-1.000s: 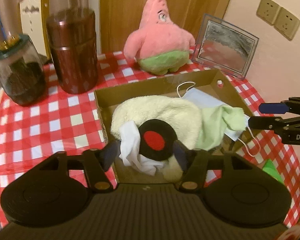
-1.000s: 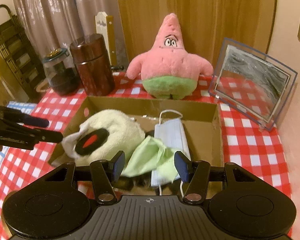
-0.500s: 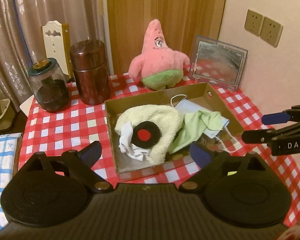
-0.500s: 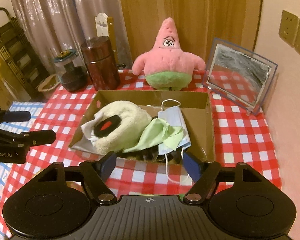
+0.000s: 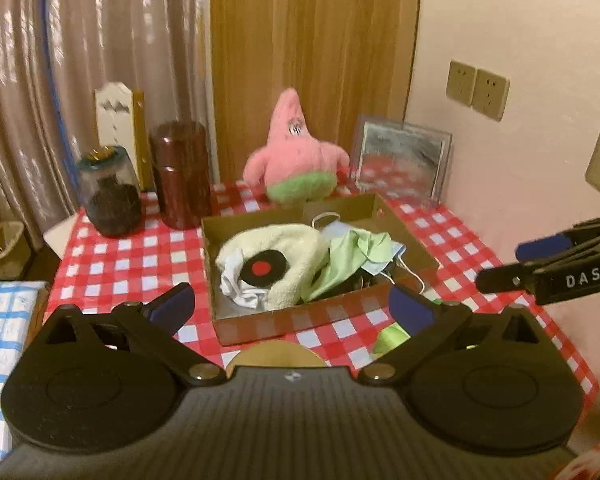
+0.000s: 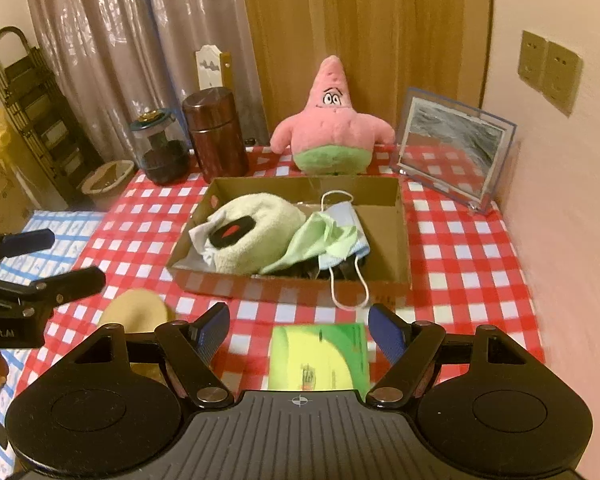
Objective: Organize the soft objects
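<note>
A cardboard box (image 5: 324,320) (image 6: 292,292) on the red checked table holds a cream plush cloth (image 5: 292,236) (image 6: 260,220) with a black-and-red disc, a white cloth (image 5: 236,284), a green cloth (image 5: 352,248) (image 6: 320,236) and a blue face mask (image 6: 348,216) whose loop hangs over the front wall. A pink starfish plush (image 5: 296,164) (image 6: 332,136) sits upright behind the box. My left gripper (image 5: 292,306) (image 6: 40,260) hovers in front of the box, jaws opening, nothing between them. My right gripper (image 6: 299,328) (image 5: 540,264) is open and empty, also back from the box.
A green-yellow packet (image 6: 320,356) and a tan round object (image 6: 136,312) lie on the table in front of the box. A brown canister (image 5: 180,176) and a glass jar (image 5: 108,196) stand at back left, a picture frame (image 5: 404,160) at back right by the wall.
Both grippers have pulled back and up from the box and spread their jaws wider. The cream plush cloth and the green cloth stay in the box.
</note>
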The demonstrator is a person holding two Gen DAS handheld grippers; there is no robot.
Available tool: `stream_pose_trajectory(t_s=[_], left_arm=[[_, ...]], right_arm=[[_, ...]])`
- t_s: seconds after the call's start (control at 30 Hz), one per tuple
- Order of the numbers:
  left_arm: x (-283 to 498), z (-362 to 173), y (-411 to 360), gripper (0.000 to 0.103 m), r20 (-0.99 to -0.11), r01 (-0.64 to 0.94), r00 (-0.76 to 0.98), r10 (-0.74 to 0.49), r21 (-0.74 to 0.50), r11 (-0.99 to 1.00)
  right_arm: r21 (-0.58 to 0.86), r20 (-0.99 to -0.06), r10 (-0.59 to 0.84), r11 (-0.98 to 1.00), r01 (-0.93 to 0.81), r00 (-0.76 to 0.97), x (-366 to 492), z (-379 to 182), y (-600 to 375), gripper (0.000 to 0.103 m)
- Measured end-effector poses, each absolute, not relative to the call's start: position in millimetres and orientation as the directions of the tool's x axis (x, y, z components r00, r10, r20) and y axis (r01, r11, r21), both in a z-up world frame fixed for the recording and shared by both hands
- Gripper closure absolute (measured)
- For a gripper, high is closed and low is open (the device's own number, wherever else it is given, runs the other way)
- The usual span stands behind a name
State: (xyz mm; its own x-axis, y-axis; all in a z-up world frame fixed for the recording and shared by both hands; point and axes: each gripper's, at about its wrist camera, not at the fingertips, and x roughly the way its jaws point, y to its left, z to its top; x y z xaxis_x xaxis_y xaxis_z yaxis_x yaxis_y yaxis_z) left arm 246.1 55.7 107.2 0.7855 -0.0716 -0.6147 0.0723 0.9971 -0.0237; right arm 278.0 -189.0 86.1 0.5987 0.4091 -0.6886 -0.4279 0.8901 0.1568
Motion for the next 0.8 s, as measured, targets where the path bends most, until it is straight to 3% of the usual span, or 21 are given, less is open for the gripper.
stream_pose_trajectory(t_s=[0.1, 0.8], left_arm=[[224.8, 108.6, 50.8, 0.001, -0.58, 0.065, 0.812, -0.064, -0.019, 0.998], [79.2, 99.9, 23.6, 0.003, -0.606, -0.072, 0.795, -0.002, -0.097, 0.993]], right_arm=[[0.166, -0.681, 0.413, 0.891, -0.423, 0.604, 258.5, 83.6, -197.8, 0.027], [0.195, -0.612, 0.416, 0.904, -0.381, 0.672, 116.8, 62.8, -230.7, 0.027]])
